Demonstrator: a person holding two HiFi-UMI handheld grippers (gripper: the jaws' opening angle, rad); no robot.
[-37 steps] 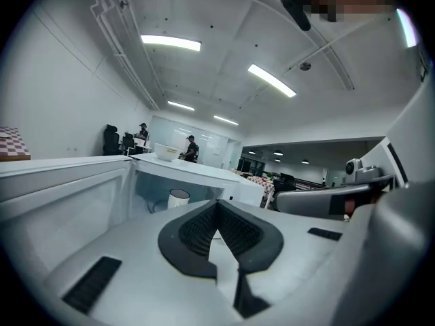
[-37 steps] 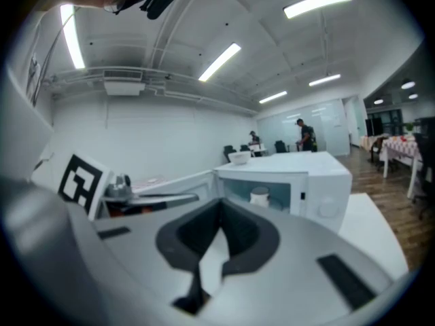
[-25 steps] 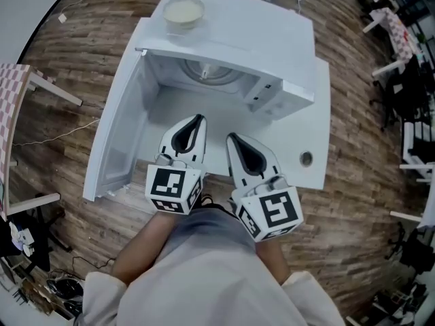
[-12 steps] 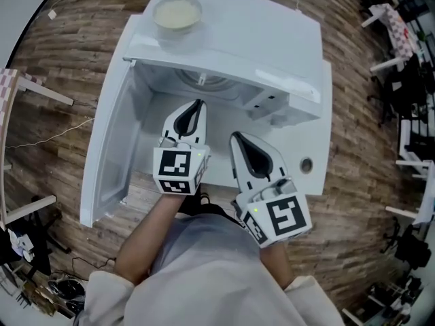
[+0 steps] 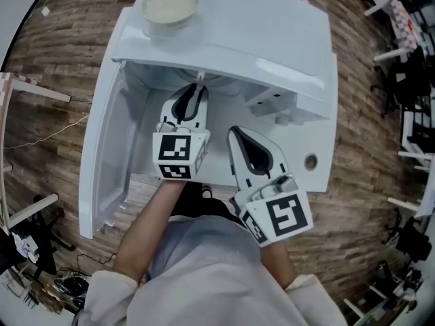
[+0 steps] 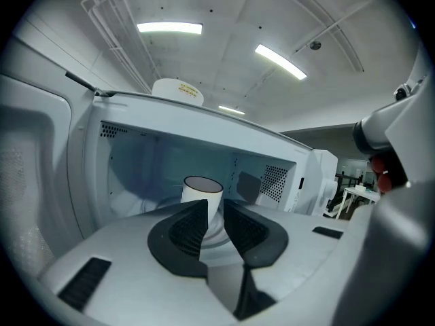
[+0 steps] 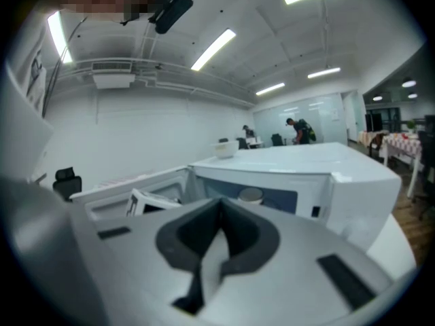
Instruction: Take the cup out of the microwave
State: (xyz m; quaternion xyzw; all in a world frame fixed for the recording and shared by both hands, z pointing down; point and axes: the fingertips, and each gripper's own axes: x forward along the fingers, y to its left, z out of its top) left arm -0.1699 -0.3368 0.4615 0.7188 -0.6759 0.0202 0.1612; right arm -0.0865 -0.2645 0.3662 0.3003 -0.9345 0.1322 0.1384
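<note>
Left gripper view: my left gripper (image 6: pixel 215 206) points into the open microwave (image 6: pixel 204 124). Its fingers have just parted a little, and the white cup (image 6: pixel 202 190) stands upright inside the cavity straight ahead, framed in the gap but not touched. Head view: the door (image 5: pixel 102 148) hangs wide at the left, and a bowl (image 5: pixel 168 4) sits on top of the oven. My right gripper (image 5: pixel 234 133) hovers outside the opening, fingers closed on nothing. The gap looks narrower than the cup. I judge I should spread the fingers wider, slide them level around its wall and close firmly below the rim, then lift slightly and draw straight back, clear of the door frame.
</note>
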